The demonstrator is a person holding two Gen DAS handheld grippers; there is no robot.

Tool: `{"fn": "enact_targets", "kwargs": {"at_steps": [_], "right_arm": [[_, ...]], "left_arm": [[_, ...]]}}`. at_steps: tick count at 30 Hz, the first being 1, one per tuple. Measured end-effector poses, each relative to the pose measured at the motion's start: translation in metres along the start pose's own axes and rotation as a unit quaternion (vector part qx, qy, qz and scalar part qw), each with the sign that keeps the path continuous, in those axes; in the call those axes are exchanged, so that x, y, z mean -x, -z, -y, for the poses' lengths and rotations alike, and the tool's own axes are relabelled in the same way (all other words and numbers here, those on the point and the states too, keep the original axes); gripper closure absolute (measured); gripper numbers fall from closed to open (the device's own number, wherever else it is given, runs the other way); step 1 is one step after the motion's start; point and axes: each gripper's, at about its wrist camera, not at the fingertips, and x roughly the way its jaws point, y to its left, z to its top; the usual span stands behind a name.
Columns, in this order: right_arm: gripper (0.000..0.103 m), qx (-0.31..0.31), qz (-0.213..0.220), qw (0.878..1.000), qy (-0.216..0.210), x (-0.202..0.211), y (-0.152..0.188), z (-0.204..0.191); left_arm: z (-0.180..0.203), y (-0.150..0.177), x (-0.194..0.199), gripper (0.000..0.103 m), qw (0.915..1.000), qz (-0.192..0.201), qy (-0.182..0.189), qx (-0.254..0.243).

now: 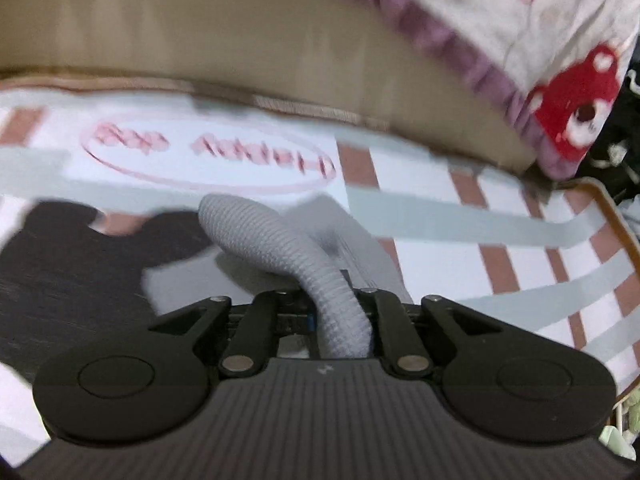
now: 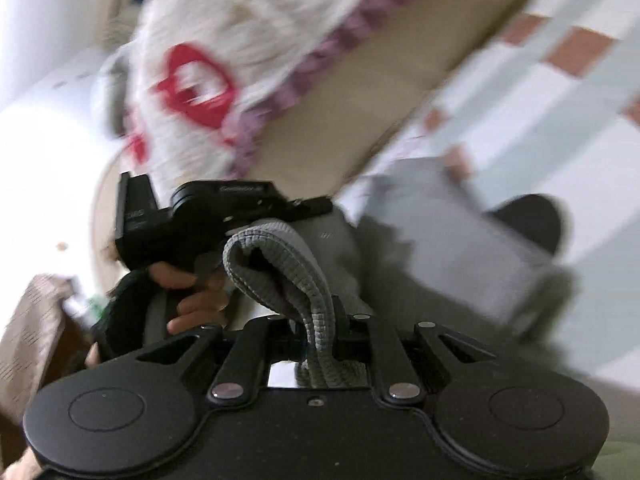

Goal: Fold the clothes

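Note:
A grey garment (image 1: 352,248) hangs over the striped bedsheet (image 1: 460,208). Its thick ribbed hem (image 1: 272,240) runs straight into my left gripper (image 1: 332,300), which is shut on it. In the right wrist view the same ribbed hem (image 2: 288,264) loops up out of my right gripper (image 2: 324,320), also shut on it. The garment's smooth grey body (image 2: 460,232) drapes off to the right. Just left of the hem, a hand (image 2: 188,292) holds the black body of the left gripper (image 2: 192,216) close by. The fingertips of both grippers are hidden under the cloth.
A white quilt with purple trim and a red bear print (image 1: 572,96) (image 2: 200,84) lies at the bed's far end against a tan padded board (image 1: 200,28). A dark patch (image 1: 80,264) lies on the sheet at the left. The bed's brown edge (image 1: 616,216) curves on the right.

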Motion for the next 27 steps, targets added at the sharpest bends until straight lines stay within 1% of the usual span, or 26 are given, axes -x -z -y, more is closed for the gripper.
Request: {"fn": "enact_targets", "kwargs": {"at_steps": [1, 3, 4, 7, 8, 9, 11, 13, 14, 15, 16, 18, 19, 20, 21, 22, 23, 24, 25, 27], "right_arm": [[0.09, -0.009, 0.007, 1.0, 0.024, 0.001, -0.002, 0.006], [0.089, -0.028, 0.01, 0.998, 0.054, 0.004, -0.001, 0.016], [0.089, -0.039, 0.009, 0.997, 0.063, 0.004, -0.001, 0.021], [0.088, -0.052, 0.01, 0.996, 0.07, 0.005, -0.001, 0.026], [0.086, -0.052, 0.008, 0.996, 0.077, 0.004, 0.0, 0.026], [0.085, -0.053, 0.007, 0.995, 0.08, 0.004, 0.001, 0.028], [0.086, -0.056, 0.007, 0.995, 0.084, 0.005, 0.003, 0.029], [0.086, -0.072, 0.007, 0.993, 0.093, 0.006, 0.003, 0.029], [0.086, -0.09, 0.01, 0.991, 0.096, 0.005, 0.002, 0.03], [0.086, -0.093, 0.008, 0.991, 0.1, 0.006, 0.001, 0.029], [0.085, -0.096, 0.006, 0.99, 0.103, 0.006, 0.0, 0.027], [0.083, -0.101, 0.002, 0.989, 0.111, 0.007, -0.003, 0.025], [0.079, -0.101, 0.003, 0.988, 0.113, 0.009, -0.005, 0.024], [0.076, -0.1, 0.008, 0.988, 0.12, 0.013, -0.007, 0.023], [0.07, -0.099, 0.015, 0.986, 0.134, 0.017, -0.008, 0.024], [0.059, -0.095, 0.026, 0.983, 0.155, 0.022, -0.01, 0.024], [0.054, -0.086, 0.045, 0.98, 0.176, 0.028, -0.013, 0.024], [0.051, -0.07, 0.058, 0.977, 0.195, 0.034, -0.016, 0.023], [0.051, -0.053, 0.071, 0.973, 0.215, 0.04, -0.019, 0.022], [0.053, -0.027, 0.067, 0.975, 0.212, 0.046, -0.028, 0.02]], "left_arm": [[0.003, 0.003, -0.009, 0.093, 1.0, -0.002, 0.001, -0.005], [0.011, 0.01, -0.02, 0.088, 0.9996, 0.005, 0.002, -0.028], [0.015, 0.013, -0.019, 0.087, 0.9992, 0.014, 0.002, -0.037], [0.022, 0.017, -0.007, 0.087, 0.9981, 0.04, 0.014, -0.044], [0.025, 0.016, 0.002, 0.083, 0.9973, 0.053, 0.024, -0.044], [0.029, 0.014, 0.01, 0.075, 0.9963, 0.067, 0.033, -0.044], [0.03, 0.012, 0.032, 0.065, 0.9915, 0.107, 0.064, -0.038], [0.026, 0.013, 0.051, 0.065, 0.9825, 0.155, 0.097, -0.035], [0.022, 0.015, 0.058, 0.063, 0.9778, 0.177, 0.107, -0.032], [0.018, 0.017, 0.059, 0.062, 0.9763, 0.187, 0.106, -0.021], [0.014, 0.019, 0.055, 0.062, 0.9786, 0.181, 0.098, -0.009], [0.005, 0.025, 0.046, 0.063, 0.9859, 0.15, 0.074, 0.007], [0.001, 0.03, 0.042, 0.063, 0.9888, 0.138, 0.056, 0.009], [-0.001, 0.035, 0.038, 0.063, 0.991, 0.131, 0.028, -0.001], [-0.003, 0.041, 0.034, 0.063, 0.9923, 0.123, 0.004, -0.008], [-0.005, 0.047, 0.031, 0.063, 0.9931, 0.116, -0.014, -0.012], [-0.006, 0.053, 0.03, 0.063, 0.9937, 0.109, -0.022, -0.015], [-0.006, 0.058, 0.032, 0.063, 0.9945, 0.102, -0.013, -0.018], [-0.006, 0.064, 0.033, 0.062, 0.9952, 0.096, -0.004, -0.021], [-0.002, 0.076, 0.041, 0.06, 0.995, 0.088, 0.018, -0.044]]}}
